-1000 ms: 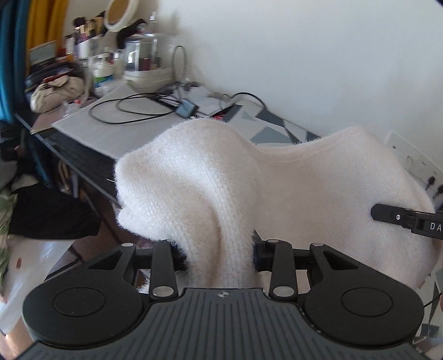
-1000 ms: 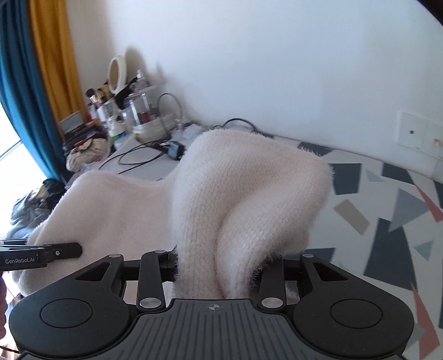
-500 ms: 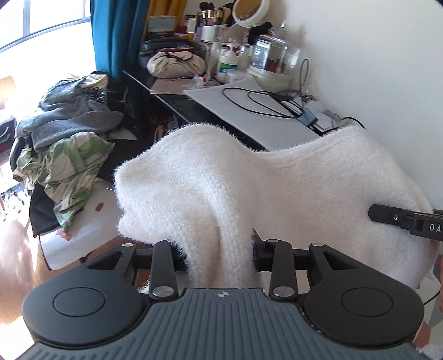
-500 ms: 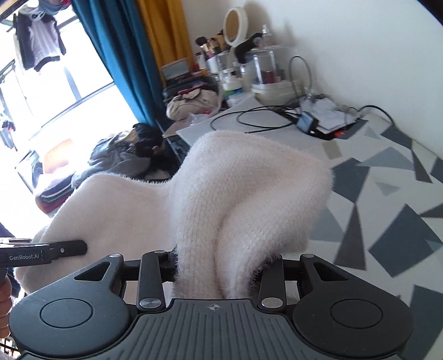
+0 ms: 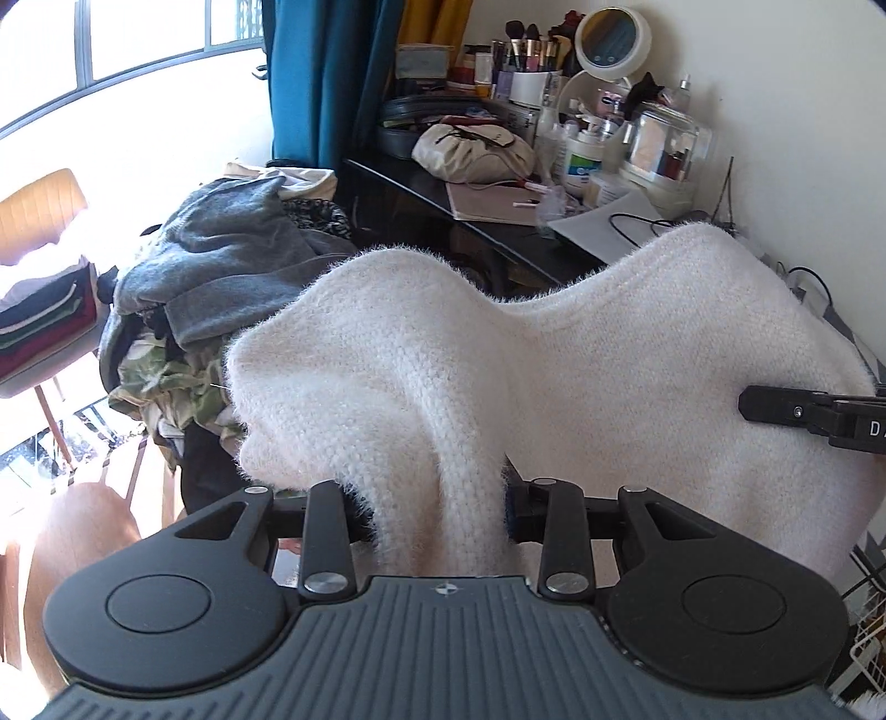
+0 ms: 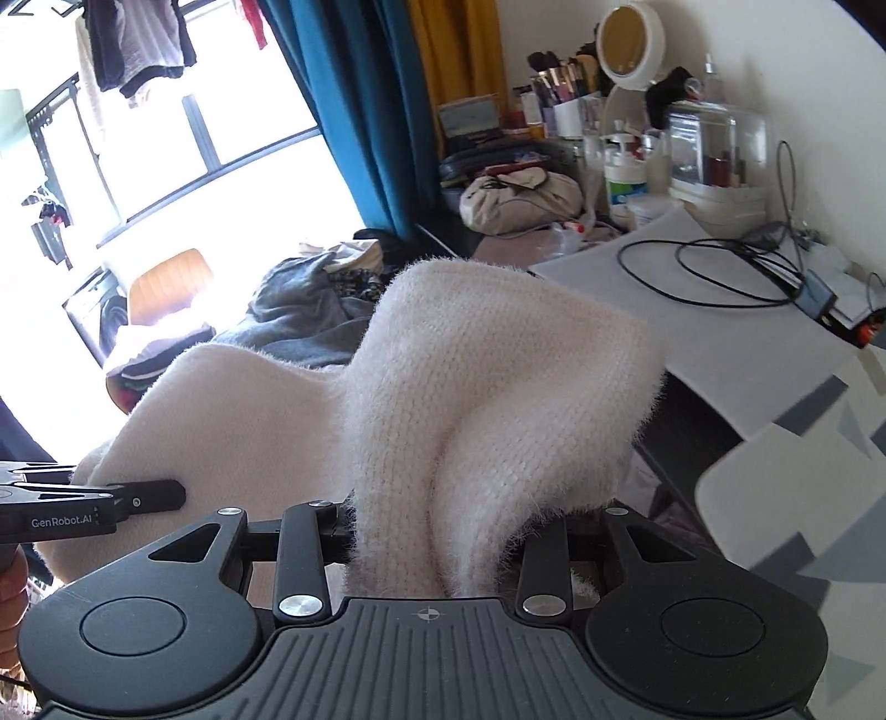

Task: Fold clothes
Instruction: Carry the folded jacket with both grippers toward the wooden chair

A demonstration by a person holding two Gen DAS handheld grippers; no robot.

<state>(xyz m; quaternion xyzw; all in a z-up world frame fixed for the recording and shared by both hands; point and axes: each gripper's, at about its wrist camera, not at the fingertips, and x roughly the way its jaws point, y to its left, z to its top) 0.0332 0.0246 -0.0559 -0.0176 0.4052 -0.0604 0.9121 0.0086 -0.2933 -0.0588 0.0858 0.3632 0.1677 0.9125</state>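
A fluffy cream-white knitted garment (image 5: 554, 376) hangs in the air, stretched between both grippers. My left gripper (image 5: 440, 512) is shut on a bunched fold of it, which hides the fingertips. My right gripper (image 6: 434, 529) is likewise shut on another thick fold of the white garment (image 6: 487, 387). The right gripper's finger shows as a black bar at the right edge of the left wrist view, lying against the knit. In the right wrist view the left gripper's finger appears at the far left, with part of a hand below it.
A heap of clothes (image 5: 221, 260), grey on top and green-patterned below, lies beyond the garment by the window. A dark desk (image 5: 498, 221) crowded with cosmetics, a round mirror (image 5: 609, 39) and cables stands against the wall. A patterned surface (image 6: 803, 454) lies at right; an orange chair (image 6: 166, 282) sits far left.
Both grippers have swung with the white garment away from the patterned surface and wall toward the window. The clothes heap and curtain have come into view. The grip is unchanged.
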